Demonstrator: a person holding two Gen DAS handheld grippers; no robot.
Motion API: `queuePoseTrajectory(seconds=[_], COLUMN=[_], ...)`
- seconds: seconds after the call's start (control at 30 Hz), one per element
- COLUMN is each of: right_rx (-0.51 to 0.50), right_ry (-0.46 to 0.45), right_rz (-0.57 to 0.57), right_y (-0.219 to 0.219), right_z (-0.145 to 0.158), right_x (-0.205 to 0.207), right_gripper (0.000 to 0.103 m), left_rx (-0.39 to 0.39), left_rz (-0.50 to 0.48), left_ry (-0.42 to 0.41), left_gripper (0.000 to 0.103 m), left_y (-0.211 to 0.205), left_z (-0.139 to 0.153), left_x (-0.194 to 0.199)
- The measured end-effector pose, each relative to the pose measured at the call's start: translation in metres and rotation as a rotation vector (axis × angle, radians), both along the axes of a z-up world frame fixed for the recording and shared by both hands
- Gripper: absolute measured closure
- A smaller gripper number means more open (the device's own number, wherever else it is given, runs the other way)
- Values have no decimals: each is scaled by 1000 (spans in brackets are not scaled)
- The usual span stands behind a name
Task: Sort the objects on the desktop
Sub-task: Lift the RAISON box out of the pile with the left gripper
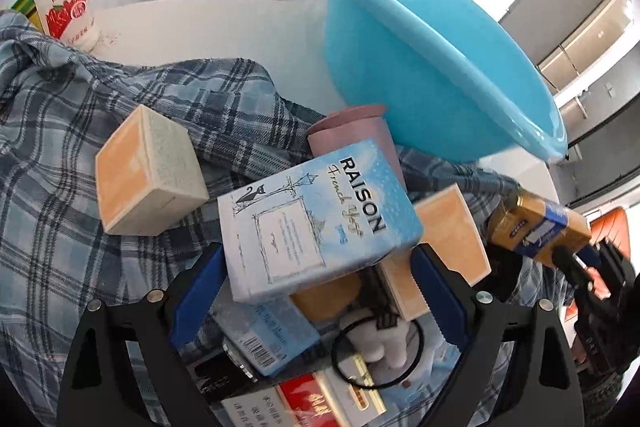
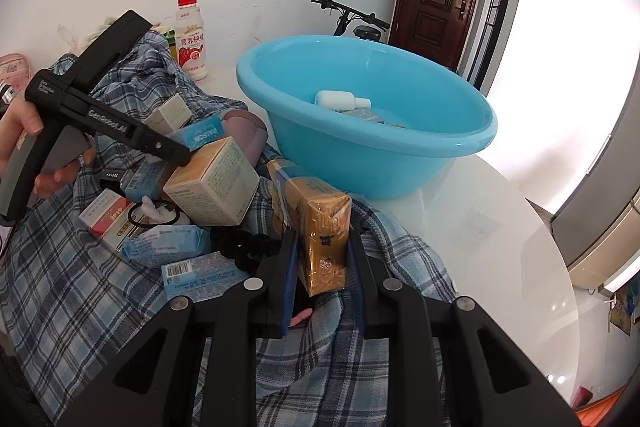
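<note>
The heap of boxes [image 2: 212, 183] on the plaid cloth [image 2: 80, 279] fills the left and centre of the right wrist view, leaving no gap between items. The blue basin [image 2: 360, 155] blocks the upper centre, its mouth open from above. Bare white table [image 2: 500, 247] lies free at right.

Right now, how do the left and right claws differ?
The left claw stands open around the RAISON box, pads not pressing it; the right claw is shut on the gold pack. The left hangs over the pile's middle, the right at its edge beside the blue basin. Both have blue pads.
</note>
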State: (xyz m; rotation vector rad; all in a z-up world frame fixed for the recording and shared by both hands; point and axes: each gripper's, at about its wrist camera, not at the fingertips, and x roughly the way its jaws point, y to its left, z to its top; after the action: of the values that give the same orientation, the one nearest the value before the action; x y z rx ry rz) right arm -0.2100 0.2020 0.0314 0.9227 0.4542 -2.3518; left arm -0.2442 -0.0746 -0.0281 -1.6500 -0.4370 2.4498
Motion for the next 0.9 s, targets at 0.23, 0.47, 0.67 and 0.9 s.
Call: queuePoseTrajectory(seconds=[0.23, 0.47, 0.67, 0.9], right_rx=[-3, -4, -19, -23], right_ry=[-3, -3, -18, -23], right_rz=[2, 5, 18, 41], right_y=[0, 1, -1, -7], right_z=[-1, -1, 1, 5], right_x=[-3, -4, -3, 4], right_gripper=[81, 81, 81, 81], left_rx=[58, 21, -56, -192], left_rz=[54, 0, -95, -126], left_ry=[-23, 17, -6, 46], left_gripper=[9, 40, 65, 32], left_y=[-12, -17, -5, 1], left_z=[-4, 6, 6, 9], left_x=[-15, -9, 9, 30])
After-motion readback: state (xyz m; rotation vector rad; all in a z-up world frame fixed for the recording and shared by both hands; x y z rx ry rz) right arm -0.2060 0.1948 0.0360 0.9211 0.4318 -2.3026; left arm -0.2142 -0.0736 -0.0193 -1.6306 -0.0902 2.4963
